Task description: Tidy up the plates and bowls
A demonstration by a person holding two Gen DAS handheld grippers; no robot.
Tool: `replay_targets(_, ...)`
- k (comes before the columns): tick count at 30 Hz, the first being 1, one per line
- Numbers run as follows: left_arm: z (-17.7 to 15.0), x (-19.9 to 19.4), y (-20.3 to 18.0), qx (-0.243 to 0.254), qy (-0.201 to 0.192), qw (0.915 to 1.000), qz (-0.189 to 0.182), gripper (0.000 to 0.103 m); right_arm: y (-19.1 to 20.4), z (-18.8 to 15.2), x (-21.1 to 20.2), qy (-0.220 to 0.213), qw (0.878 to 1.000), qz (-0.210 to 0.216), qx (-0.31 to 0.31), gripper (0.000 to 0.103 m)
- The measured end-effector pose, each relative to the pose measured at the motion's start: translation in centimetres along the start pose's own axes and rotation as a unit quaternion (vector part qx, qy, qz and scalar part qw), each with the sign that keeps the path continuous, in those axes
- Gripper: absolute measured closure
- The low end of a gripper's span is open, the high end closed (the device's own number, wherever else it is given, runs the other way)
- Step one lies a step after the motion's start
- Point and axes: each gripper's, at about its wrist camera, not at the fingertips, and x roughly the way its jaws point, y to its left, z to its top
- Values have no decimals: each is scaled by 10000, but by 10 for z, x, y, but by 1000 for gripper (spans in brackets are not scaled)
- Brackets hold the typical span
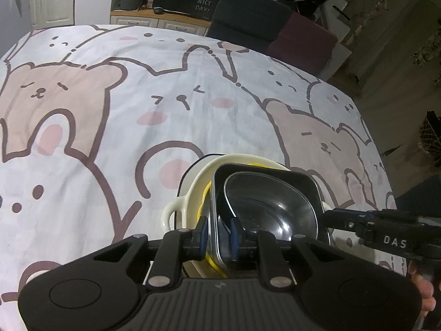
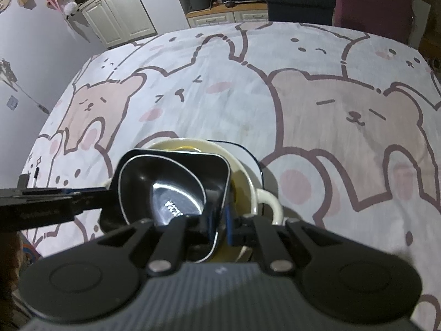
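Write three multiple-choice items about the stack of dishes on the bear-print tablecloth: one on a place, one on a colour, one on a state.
1. Where is the black square dish?
A. in the cream round bowl with handles
B. alone on a chair
C. on the floor

2. What colour is the thin layer that shows between the cream bowl and the black dish?
A. red
B. yellow
C. green

3. How is the shiny dark round bowl that sits in the black dish?
A. upside down
B. filled with food
C. upright and empty

Answers:
1 A: its walls rise from within the cream rim.
2 B: a yellow edge shows there.
3 C: its bare inside reflects light.
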Motion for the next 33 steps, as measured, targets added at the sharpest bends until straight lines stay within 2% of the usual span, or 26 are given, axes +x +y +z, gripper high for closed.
replay_targets(1,-1,-2,-1,-6,-19,10000,23,75,0,-1,-2,-28,10000,7,-6,86)
replay_targets(2,-2,-5,-1,-25,-66,10000,48,65,1,-1,-5,-63,10000,7,-13,83)
replay_targets(3,-3,-8,-2,-30,-118,9999,63,52,1,-2,-8,-100,9999,-5,-13,75)
replay_targets(4,-3,-13,-3,-24,-198,9998,82,45,1,-3,-11,-155,9999,-18,-8,63)
replay_targets(5,-4,-19,-4,0,-322,9994,114,31,1,-3,-16,-230,9997,-25,13,55)
replay_targets(6,-5,-24,-5,40,-426,9990,144,20,1,-4,-21,-324,9995,-39,32,42)
replay_targets(7,-7,-29,-7,88,-530,9984,170,17,2,-5,-26,-416,9991,-72,28,34)
replay_targets(9,-10,-41,-10,157,-725,9969,248,5,5,-9,-39,-645,9977,-205,-66,25)
replay_targets(13,-18,-65,-17,309,-1164,9920,369,0,11,-22,-65,-1071,9935,-328,-207,7)
replay_targets(17,-30,-94,-24,447,-1549,9862,371,0,11,-34,-95,-1579,9864,-430,-125,1)
replay_targets(23,-57,-130,-33,692,-2088,9747,406,0,10,-64,-142,-2310,9719,-442,18,0)
replay_targets(30,-94,-161,-39,858,-2589,9613,380,0,17,-104,-171,-2792,9588,-510,-103,0)
replay_targets(33,-110,-164,-39,886,-2644,9595,397,0,23,-122,-176,-2923,9542,-598,-207,0)
